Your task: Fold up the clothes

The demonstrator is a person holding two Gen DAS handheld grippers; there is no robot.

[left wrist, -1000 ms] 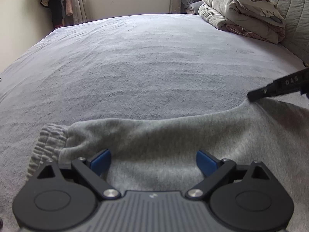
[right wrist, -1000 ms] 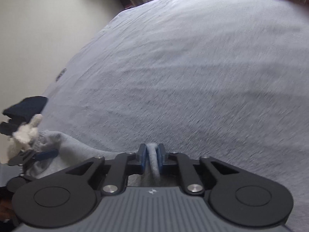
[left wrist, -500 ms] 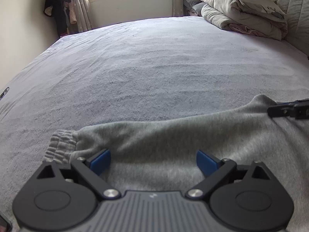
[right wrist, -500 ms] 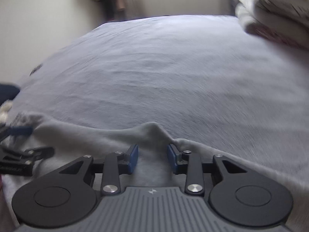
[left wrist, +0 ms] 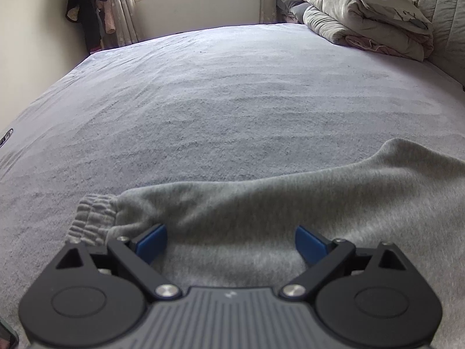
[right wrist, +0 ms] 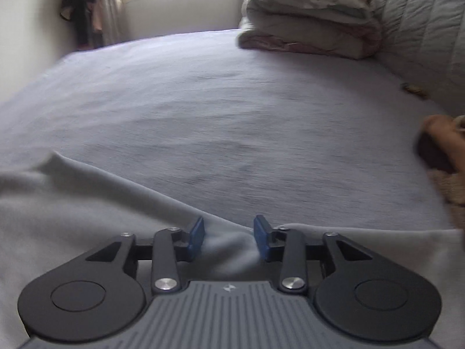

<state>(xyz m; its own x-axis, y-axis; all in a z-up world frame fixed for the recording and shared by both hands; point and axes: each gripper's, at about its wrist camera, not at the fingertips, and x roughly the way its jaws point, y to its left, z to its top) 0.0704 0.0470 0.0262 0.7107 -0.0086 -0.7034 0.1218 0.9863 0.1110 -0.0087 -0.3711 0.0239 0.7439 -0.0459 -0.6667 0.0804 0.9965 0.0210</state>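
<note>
**A:** ok, left wrist view first. What's going on with the grey sweatpants [left wrist: 261, 203]?

**B:** They're lying flat on the bed [left wrist: 218, 101], stretched across the lower part of the shot from the left toward the right edge. The elastic cuff [left wrist: 93, 218] is bunched up just outside the left blue pad [left wrist: 152, 242]. The left gripper [left wrist: 231, 242] is spread wide, both pads well apart, with the leg fabric lying between and beneath them. Neither pad looks like it's pressing on anything, so no pinch there. Far end of the bed has a stack of folded quilts [left wrist: 366, 17] by the headboard, and some clothes hanging [left wrist: 87, 8] next to the window.

**A:** and the right wrist view?

**B:** Blurrier. The right gripper [right wrist: 229, 237] is partly spread and its jaws are opening. There's a little raised ridge of the sweatpants [right wrist: 87, 218] sitting right in the gap between the blue pads [right wrist: 196, 237], but I can see space on either side of it, so the pads aren't squeezing it. The pants' upper edge runs diagonally from a peak at far left down to the jaws, then carries on level to the right.

**A:** anything else in frame?

**B:** Something tan and fuzzy [right wrist: 447, 174] at the right edge, too smeared to tell what it is. Same quilts [right wrist: 308, 20] at the back.
</note>
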